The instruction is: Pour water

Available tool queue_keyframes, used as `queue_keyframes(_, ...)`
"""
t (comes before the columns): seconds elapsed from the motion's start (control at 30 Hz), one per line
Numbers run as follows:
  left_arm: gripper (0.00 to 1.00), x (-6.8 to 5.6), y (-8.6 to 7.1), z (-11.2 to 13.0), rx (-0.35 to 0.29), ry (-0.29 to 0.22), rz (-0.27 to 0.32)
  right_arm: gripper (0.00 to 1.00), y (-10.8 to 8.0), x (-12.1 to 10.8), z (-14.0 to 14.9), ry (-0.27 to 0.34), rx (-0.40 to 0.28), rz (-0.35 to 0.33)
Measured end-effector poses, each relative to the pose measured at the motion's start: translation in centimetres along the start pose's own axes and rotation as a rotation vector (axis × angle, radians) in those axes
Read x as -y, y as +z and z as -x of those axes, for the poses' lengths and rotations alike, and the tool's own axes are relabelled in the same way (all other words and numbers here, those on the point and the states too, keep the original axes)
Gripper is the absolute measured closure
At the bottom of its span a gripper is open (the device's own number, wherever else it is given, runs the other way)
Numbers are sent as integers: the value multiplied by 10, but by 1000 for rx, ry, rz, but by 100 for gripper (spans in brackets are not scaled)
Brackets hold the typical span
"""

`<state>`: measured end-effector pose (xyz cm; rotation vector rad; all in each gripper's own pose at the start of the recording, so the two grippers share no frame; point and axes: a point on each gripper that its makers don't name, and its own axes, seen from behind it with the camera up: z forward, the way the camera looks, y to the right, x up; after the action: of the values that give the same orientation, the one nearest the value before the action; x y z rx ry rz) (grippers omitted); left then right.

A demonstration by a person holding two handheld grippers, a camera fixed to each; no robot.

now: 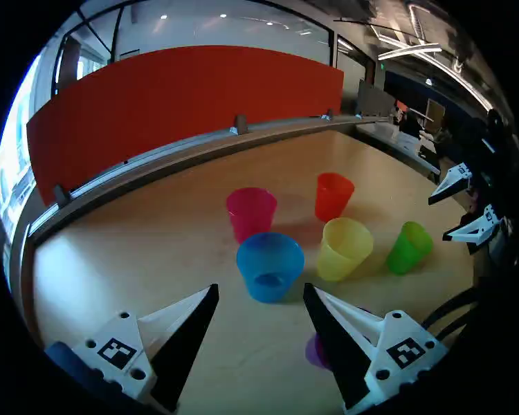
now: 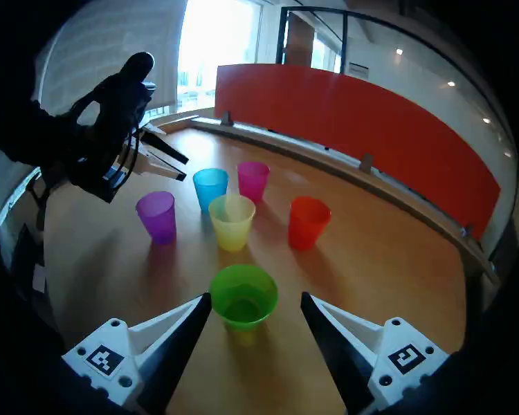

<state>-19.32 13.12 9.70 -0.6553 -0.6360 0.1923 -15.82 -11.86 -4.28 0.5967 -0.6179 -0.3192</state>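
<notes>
Six plastic cups stand upright on a wooden table. In the left gripper view my left gripper is open, just short of the blue cup. Behind it are the pink cup, orange cup, yellow cup and green cup. A purple cup peeks from behind my right-hand finger. In the right gripper view my right gripper is open with the green cup between its fingertips, not touching. I cannot tell whether any cup holds water.
A red partition and a metal rail run along the table's far edge. The other gripper hangs at the right; a gloved hand holds the left gripper above the purple cup. Bare wood lies beyond the orange cup.
</notes>
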Motion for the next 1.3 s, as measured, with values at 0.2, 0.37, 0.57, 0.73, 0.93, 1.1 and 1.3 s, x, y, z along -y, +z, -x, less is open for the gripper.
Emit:
queue_keyframes(0.2, 9, 2, -37, -10, -65, -62, -56, 0, -14, -3, -5, 9, -23, 16)
queue_keyframes(0.37, 9, 5, -73, -17, -131, -121, -126, 0, -31, -10, -11, 29, -50, 37)
queue_keyframes(0.57, 9, 5, -118, -21, -212, -184, -222, 0, -53, -21, -17, 73, -87, 80)
queue_keyframes(0.73, 9, 4, -151, -19, -263, -220, -308, 0, -70, -32, -23, 116, -124, 128)
queue_keyframes(0.93, 9, 3, -188, -21, -340, -274, -391, 0, -89, -50, -32, 169, -179, 197)
queue_keyframes(1.1, 10, 4, -217, -29, -416, -302, -447, 0, -102, -63, -40, 200, -228, 251)
queue_keyframes(1.3, 9, 3, -236, -34, -462, -311, -489, 0, -113, -82, -49, 230, -275, 325)
